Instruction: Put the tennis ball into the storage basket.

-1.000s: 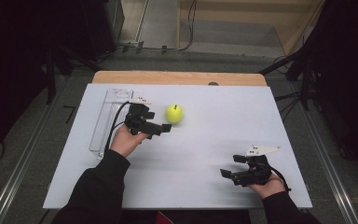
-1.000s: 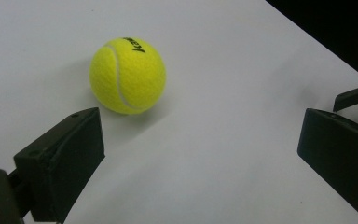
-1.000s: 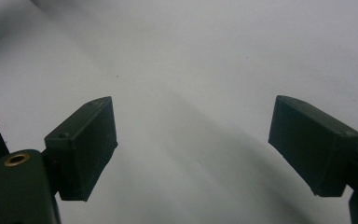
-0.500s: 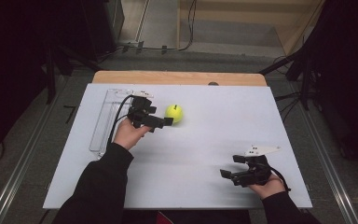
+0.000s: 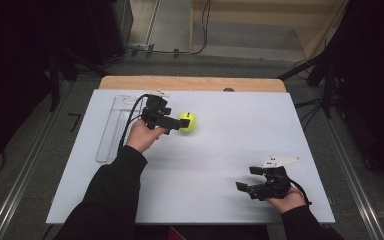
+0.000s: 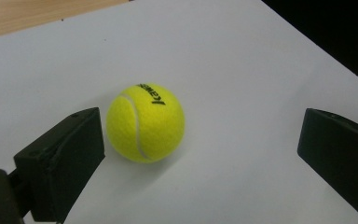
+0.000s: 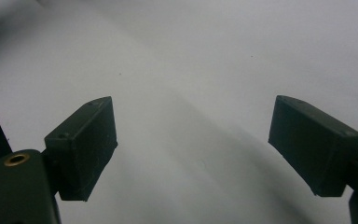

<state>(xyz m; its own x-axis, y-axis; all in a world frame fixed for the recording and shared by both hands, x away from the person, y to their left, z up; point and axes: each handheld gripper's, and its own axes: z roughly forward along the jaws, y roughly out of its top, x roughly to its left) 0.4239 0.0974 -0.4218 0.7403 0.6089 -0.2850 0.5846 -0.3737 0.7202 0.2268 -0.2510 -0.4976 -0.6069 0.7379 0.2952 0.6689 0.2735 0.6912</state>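
A yellow tennis ball point(image 5: 187, 121) with black lettering rests on the white table top point(image 5: 230, 135), left of centre and toward the far side. My left gripper point(image 5: 174, 123) comes at it from the left and is open. In the left gripper view the ball point(image 6: 145, 122) sits just beyond the tips, close to the left jaw, and the left gripper point(image 6: 200, 151) holds nothing. Near the front right of the table, my right gripper point(image 5: 249, 178) is held low and open. In the right gripper view, bare white surface lies between the wide-apart jaws of the right gripper point(image 7: 191, 144).
A long clear plastic tray point(image 5: 111, 127) lies along the table's left side, just left of my left hand. A wooden strip point(image 5: 190, 83) borders the far edge. Dark floor and metal rails surround the table.
My left gripper has moved farther across the table and a little right, closing up on the ball. The ball and the right gripper have stayed where they were.
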